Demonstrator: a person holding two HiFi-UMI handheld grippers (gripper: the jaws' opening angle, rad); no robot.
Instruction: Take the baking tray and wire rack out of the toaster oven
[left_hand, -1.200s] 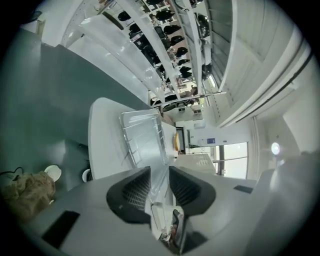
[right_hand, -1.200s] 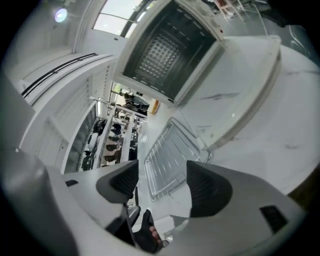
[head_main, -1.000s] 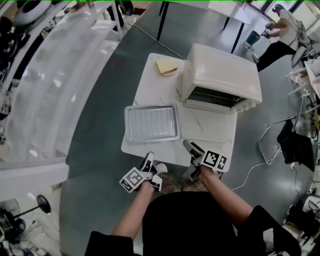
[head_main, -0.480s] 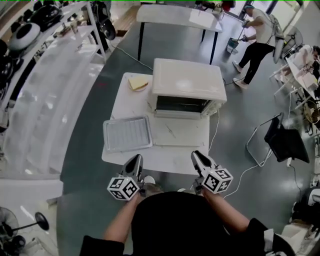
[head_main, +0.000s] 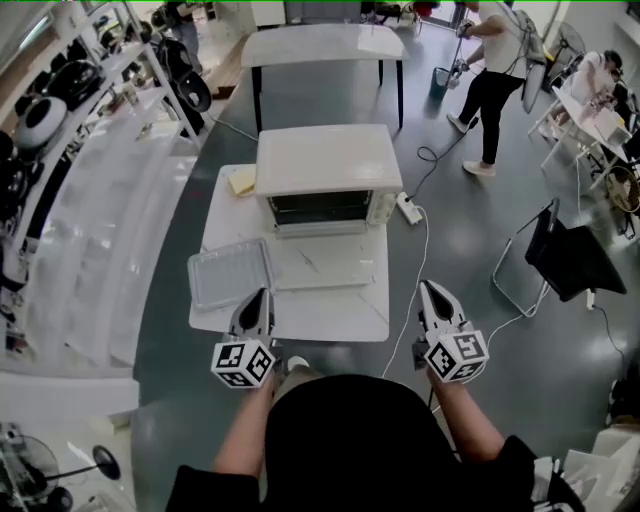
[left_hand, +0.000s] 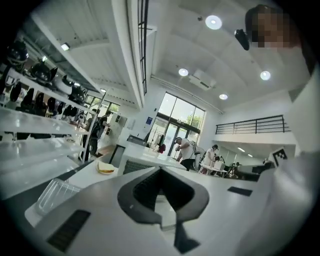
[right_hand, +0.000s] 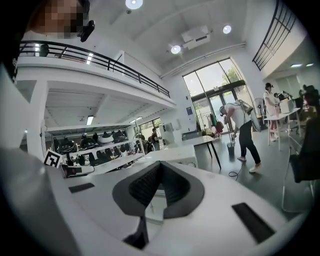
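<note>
Grey polished floor, with a white marble-look table (head_main: 335, 300) in the middle. A boxy cream toaster oven (head_main: 330, 160) sits at its far side, dark mouth facing us. The shiny rectangular baking tray (head_main: 230, 272) lies flat on the table's front left, ribbed lines across it. The left gripper (head_main: 260, 296) is closed, empty. The right gripper (head_main: 430, 290) has just been closing, and its jaws meet on nothing.

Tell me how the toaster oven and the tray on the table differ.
The toaster oven is a tall white box; the tray is flat, shallow and silvery. The toaster oven stands at the far end of the table; the tray lies at its near left corner. The toaster oven shows a dark opening on its near side; the tray lies open upward. Both rest on the same white table.
</note>
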